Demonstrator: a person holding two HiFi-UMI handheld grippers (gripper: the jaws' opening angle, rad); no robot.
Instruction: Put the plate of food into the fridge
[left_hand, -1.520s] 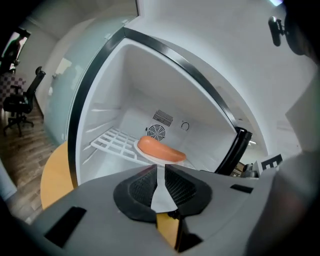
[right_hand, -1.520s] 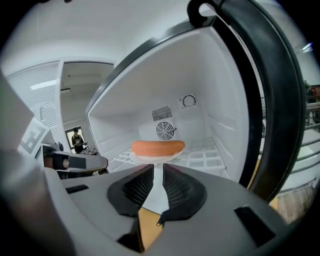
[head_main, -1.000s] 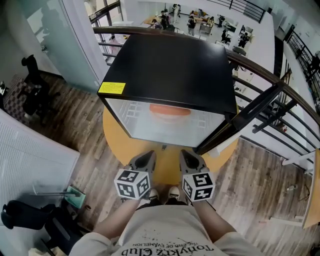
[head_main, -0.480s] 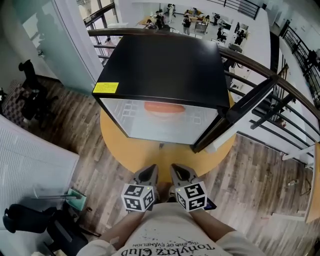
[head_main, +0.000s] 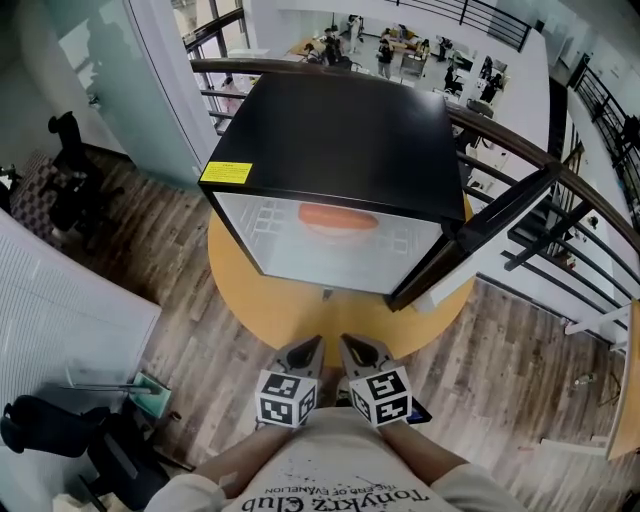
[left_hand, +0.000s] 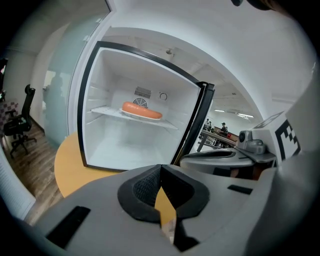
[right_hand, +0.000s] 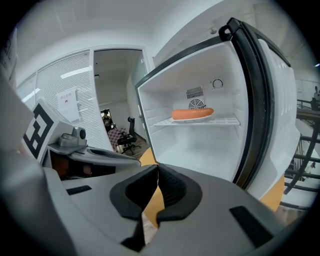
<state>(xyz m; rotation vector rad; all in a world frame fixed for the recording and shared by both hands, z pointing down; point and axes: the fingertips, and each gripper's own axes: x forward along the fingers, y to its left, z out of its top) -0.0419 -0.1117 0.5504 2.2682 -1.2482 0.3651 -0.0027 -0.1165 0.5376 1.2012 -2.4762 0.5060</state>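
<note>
A small black fridge stands on a round yellow table, its door swung open to the right. On its wire shelf lies a white plate with an orange sausage, also seen as the plate of food and from above. Both grippers are held low and close to my body, well short of the fridge. My left gripper and my right gripper sit side by side, each shut with nothing between the jaws.
The table stands on a wood floor beside a curved railing. An office chair stands at the left, a dark bag at the lower left. The right gripper's body shows in the left gripper view.
Both grippers have drawn back from the fridge toward my body and come closer together. The plate stays on the shelf and the door stays open.
</note>
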